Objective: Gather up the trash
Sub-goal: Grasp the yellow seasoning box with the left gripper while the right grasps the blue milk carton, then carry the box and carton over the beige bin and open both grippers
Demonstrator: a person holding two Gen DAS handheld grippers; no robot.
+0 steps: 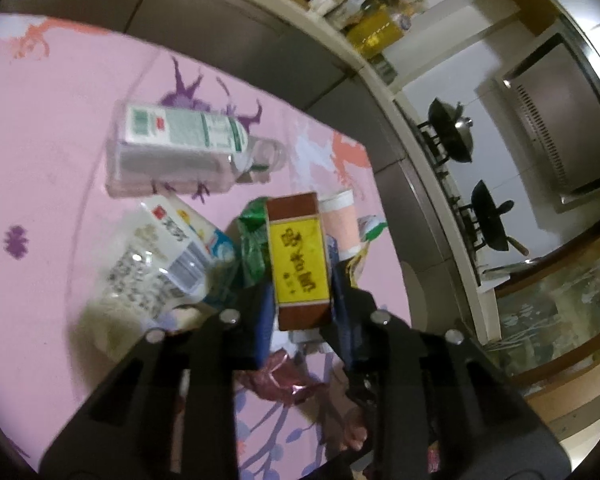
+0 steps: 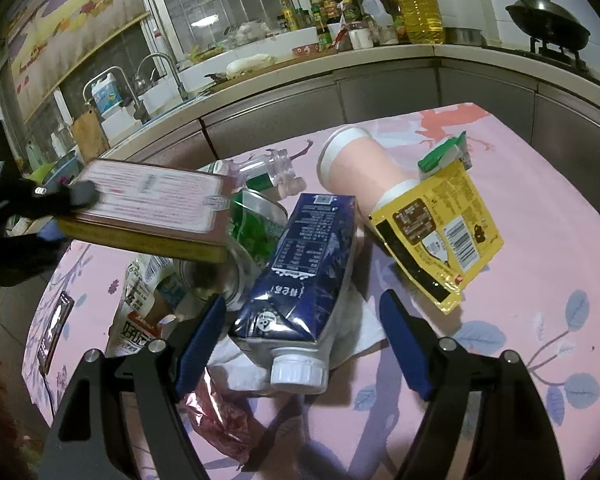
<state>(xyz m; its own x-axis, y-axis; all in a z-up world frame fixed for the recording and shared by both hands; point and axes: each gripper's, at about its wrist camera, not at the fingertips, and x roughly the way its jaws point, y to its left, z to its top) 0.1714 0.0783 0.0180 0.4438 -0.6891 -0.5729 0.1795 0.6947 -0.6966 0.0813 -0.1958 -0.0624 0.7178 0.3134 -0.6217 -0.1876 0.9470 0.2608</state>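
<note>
Left gripper [image 1: 302,308]: clamped on a flat brown box with a yellow label [image 1: 298,260], blue pads against its two long sides. Seen from the right wrist, the same box [image 2: 148,208] hangs tilted above the heap, clear of the pink tablecloth [image 2: 540,208].

Right gripper [image 2: 304,336]: jaws wide apart, nothing between the pads; it hovers over a dark blue carton with a white cap [image 2: 300,276], which lies on white paper, cap toward the camera.

Around the carton: a pink paper cup [image 2: 364,168] on its side, a yellow sachet [image 2: 436,236] leaning against the cup, a green bag [image 2: 256,228], a clear bottle [image 1: 184,140] lying further off, a white printed pouch [image 1: 160,256], and a red foil wrapper [image 2: 216,416] nearest the camera.

Handling note, as a judgement: the grip sits at the box's near end, so the far end may sag; carry it level and slowly. For the right side, straddle the carton across its narrow body, not the cap, and avoid pinching the paper underneath.
</note>
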